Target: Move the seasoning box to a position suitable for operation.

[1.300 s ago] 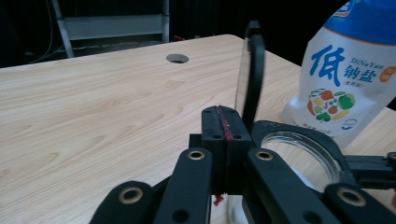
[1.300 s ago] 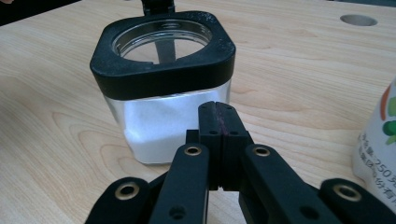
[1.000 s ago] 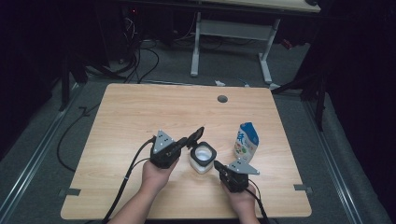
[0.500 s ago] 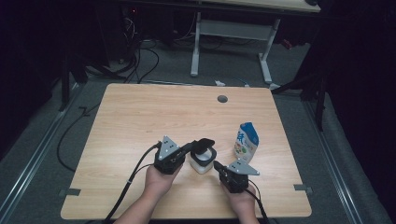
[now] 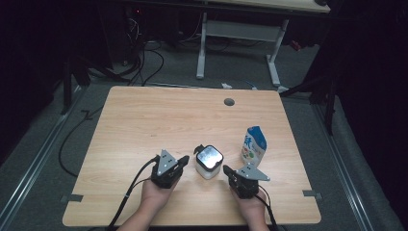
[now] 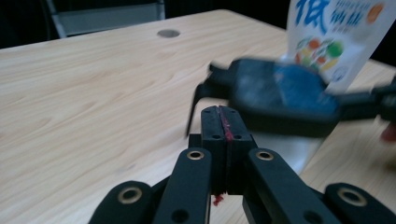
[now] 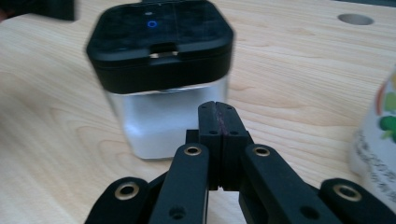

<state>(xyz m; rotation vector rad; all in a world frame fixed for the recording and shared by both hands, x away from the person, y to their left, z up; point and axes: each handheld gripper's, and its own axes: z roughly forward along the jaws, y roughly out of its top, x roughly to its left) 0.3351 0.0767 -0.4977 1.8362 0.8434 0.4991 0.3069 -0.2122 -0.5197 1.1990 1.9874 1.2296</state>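
A clear square container [image 5: 209,162] with a black lid stands near the table's front edge, between my two grippers. A small black tab sticks out at the lid's far left corner. My left gripper [image 5: 183,159] lies just left of the container, jaws shut and empty; in the left gripper view its gripper [image 6: 223,112] points at the blurred lid [image 6: 280,95]. My right gripper [image 5: 225,169] rests just right of the container, shut and empty. In the right gripper view this gripper [image 7: 218,108] sits close before the container's clear wall [image 7: 161,121].
A white and blue carton [image 5: 253,146] stands upright right of the container, beyond the right gripper. A round cable hole [image 5: 229,102] lies in the far part of the wooden table [image 5: 144,125]. Cables trail from both grippers over the front edge.
The left gripper, which reached over the container's lid, has drawn back toward the left and sunk beside the container. The right gripper has stayed put.
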